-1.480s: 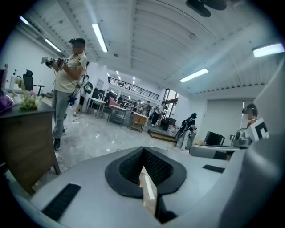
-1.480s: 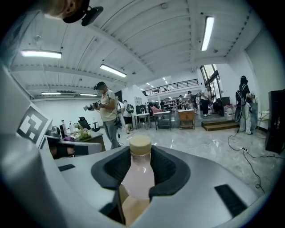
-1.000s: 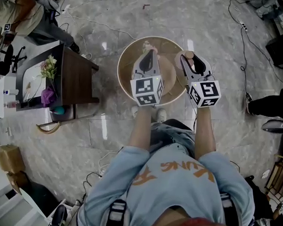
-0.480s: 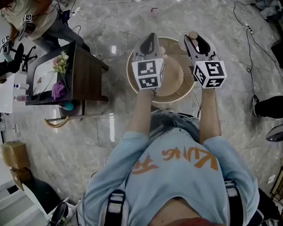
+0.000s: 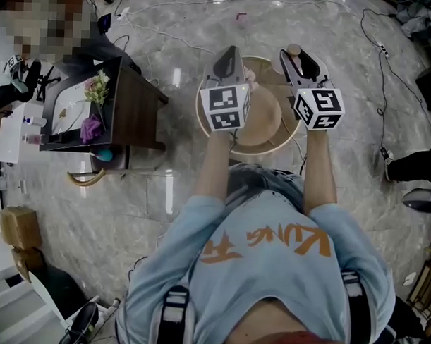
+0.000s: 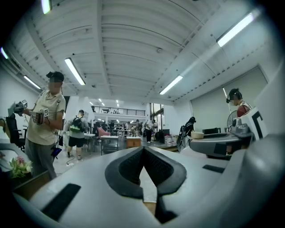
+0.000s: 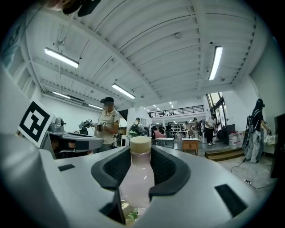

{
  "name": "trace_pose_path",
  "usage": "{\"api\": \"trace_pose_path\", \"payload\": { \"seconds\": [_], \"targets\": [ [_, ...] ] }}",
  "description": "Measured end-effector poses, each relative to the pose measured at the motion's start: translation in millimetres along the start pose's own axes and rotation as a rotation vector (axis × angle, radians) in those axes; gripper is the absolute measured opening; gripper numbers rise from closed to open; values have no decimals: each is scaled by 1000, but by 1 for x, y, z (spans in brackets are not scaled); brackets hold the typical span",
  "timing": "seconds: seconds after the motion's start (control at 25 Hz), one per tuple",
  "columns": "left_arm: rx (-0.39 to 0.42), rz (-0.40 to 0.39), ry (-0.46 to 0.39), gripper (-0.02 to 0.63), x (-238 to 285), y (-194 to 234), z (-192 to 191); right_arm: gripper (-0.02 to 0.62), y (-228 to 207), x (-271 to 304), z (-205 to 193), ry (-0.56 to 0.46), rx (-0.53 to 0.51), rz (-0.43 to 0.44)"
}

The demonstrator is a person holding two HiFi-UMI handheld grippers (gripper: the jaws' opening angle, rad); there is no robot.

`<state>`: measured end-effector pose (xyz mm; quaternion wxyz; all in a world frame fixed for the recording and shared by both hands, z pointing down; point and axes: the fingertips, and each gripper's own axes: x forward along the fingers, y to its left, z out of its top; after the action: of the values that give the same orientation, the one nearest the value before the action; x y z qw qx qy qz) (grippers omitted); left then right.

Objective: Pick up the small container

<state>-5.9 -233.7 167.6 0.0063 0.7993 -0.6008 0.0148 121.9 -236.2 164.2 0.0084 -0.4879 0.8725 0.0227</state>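
Marble floor below, small container clamped between jaws of right claw

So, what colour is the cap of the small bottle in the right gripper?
Cream; the round cap tops a pale pink bottle. Right gripper view shows it best.

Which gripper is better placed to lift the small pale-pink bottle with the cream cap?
Right: the right gripper clamps the small pale-pink cream-capped bottle; the left gripper is shut on nothing.

The right gripper half hides the small container.
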Motion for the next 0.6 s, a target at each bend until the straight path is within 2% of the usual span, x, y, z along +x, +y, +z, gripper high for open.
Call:
{"api": "trace_pose_path", "payload": {
  "seconds": [0.6],
  "targets": [
    [17,-18,1,23,11,-18,1,150,-20,-4,-1,-1,0,-7]
  ]
}}
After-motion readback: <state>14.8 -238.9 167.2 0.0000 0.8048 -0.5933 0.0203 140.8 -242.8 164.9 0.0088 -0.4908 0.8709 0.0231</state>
